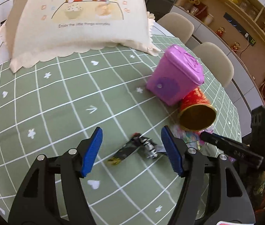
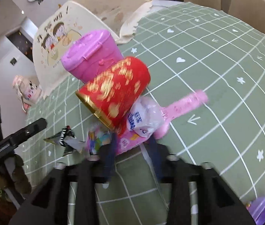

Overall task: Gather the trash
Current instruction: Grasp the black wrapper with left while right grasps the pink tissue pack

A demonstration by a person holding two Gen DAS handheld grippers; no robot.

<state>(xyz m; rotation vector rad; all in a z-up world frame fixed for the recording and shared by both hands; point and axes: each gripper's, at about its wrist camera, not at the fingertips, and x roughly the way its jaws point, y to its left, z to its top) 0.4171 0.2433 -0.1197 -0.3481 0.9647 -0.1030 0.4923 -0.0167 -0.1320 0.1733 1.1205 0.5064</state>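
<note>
**Right fingers closed on pink wrapper beside tipped red can**

The left gripper (image 1: 131,148) hung over the green checked bench (image 1: 57,97) with its blue fingers (image 1: 92,151) wide apart and holding nothing. A dark crumpled wrapper (image 1: 132,150) lay on the cloth between them, touched by neither.

The right gripper (image 2: 130,150) pointed down at a heap of trash to the right of that wrapper. Its fingers (image 2: 110,151) were blurred and stood close together on either side of a pink wrapper (image 2: 128,140); they seemed to pinch it, though the blur kept the contact from being certain. A clear plastic bag (image 2: 145,116) with blue print and a pink handled piece (image 2: 184,105) lay just beyond it.

A red can (image 2: 117,90) with gold print lay on its side over the heap, its gold mouth (image 1: 198,117) facing near. Right behind it, touching or nearly so, stood a closed pink bin (image 1: 177,75). A cream food cover (image 1: 80,18) sat at the far side of the bench.
</note>
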